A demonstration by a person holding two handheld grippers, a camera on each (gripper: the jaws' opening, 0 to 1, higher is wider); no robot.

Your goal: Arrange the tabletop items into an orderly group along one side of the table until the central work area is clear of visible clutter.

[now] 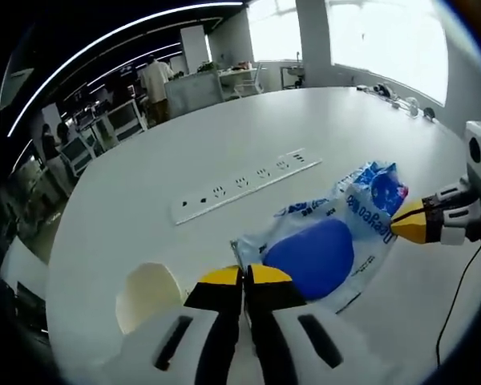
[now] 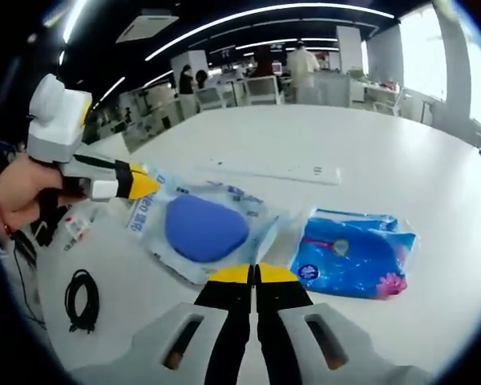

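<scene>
The clear plastic bag with a blue rounded item inside point(image 1: 321, 253) lies on the white table point(image 1: 144, 200), in the lower middle of the left gripper view. Starting at the lower left of that view, we see a pale cream rounded object point(image 1: 148, 295) just beside our left tool point(image 1: 246, 275), whose yellow-tipped jaws are pressed together at the near corner of the bag; we cannot tell whether they pinch the plastic. Above the bag, a long white power strip point(image 1: 240, 184) lies apart from it. At the right edge, the right tool point(image 1: 407, 224) touches the bag's far end with its yellow tip.

In the right gripper view, from the left, a hand point(image 2: 20, 192) holds the left tool point(image 2: 144, 184), its tip at the edge of the same bag point(image 2: 204, 228). A coiled black cable point(image 2: 82, 300) lies in the lower left. The right tool point(image 2: 255, 275) sits bottom centre with jaws clenched together, nothing seen between them. To the right, a blue printed packet point(image 2: 353, 253) lies flat, just beside the bag. The power strip point(image 2: 268, 170) runs across the upper middle.
</scene>
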